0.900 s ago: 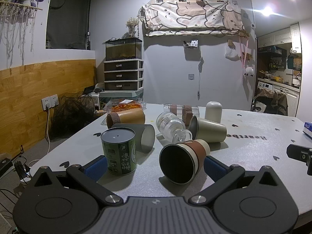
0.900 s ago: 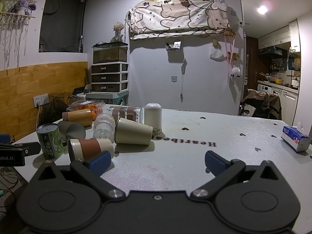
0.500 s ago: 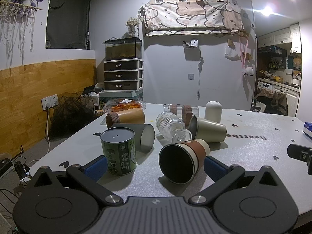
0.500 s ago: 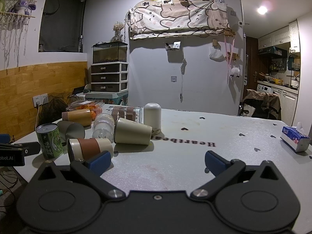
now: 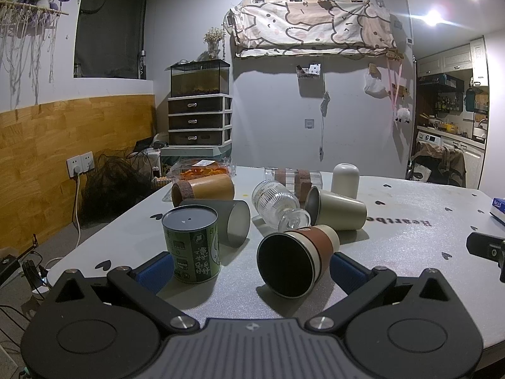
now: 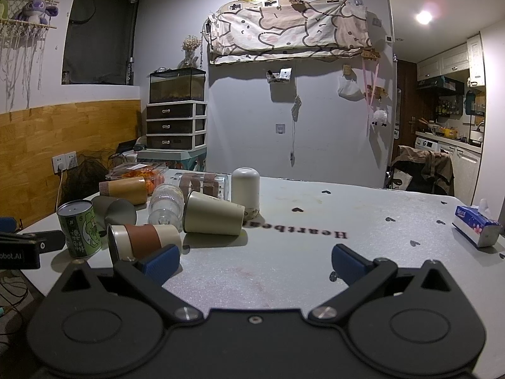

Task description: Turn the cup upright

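Note:
A cream cup with a brown sleeve (image 5: 296, 257) lies on its side on the grey table, dark mouth facing the left wrist camera. My left gripper (image 5: 251, 268) is open, its blue fingertips either side of the cup and a green can (image 5: 191, 243); neither is gripped. The cup also shows in the right wrist view (image 6: 142, 241), just beyond the left fingertip (image 6: 162, 260) of my open, empty right gripper (image 6: 255, 262).
Several more cups lie tipped over behind: a beige one (image 5: 337, 210), a grey one (image 5: 225, 221), a tan one (image 5: 203, 189) and a clear glass (image 5: 279, 207). A white cup (image 5: 345, 180) stands upside down. A tissue pack (image 6: 476, 227) sits far right.

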`<move>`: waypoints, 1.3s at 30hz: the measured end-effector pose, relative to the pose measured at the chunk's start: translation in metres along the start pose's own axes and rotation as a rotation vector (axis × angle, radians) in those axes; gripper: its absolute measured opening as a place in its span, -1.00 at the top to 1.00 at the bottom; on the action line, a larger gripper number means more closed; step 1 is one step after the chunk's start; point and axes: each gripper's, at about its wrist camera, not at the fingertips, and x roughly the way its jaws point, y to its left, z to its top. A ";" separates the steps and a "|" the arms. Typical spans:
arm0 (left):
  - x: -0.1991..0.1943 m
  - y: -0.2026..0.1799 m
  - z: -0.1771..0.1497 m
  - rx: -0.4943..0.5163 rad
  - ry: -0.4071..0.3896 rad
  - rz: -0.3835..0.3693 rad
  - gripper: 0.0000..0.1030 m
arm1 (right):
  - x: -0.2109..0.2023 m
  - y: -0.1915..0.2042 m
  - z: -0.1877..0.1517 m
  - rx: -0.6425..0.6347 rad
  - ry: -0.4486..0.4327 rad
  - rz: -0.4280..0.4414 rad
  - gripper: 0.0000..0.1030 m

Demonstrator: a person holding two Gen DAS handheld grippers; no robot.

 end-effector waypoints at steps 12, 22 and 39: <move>0.001 0.002 0.000 -0.001 0.001 0.000 -1.00 | 0.002 0.000 -0.002 0.001 0.003 0.000 -1.00; 0.007 0.001 -0.004 0.009 0.000 -0.018 -1.00 | 0.004 -0.006 -0.007 0.007 -0.003 0.002 -1.00; 0.078 -0.027 0.026 0.359 0.067 -0.224 -1.00 | -0.007 -0.020 -0.008 0.045 -0.013 0.018 -1.00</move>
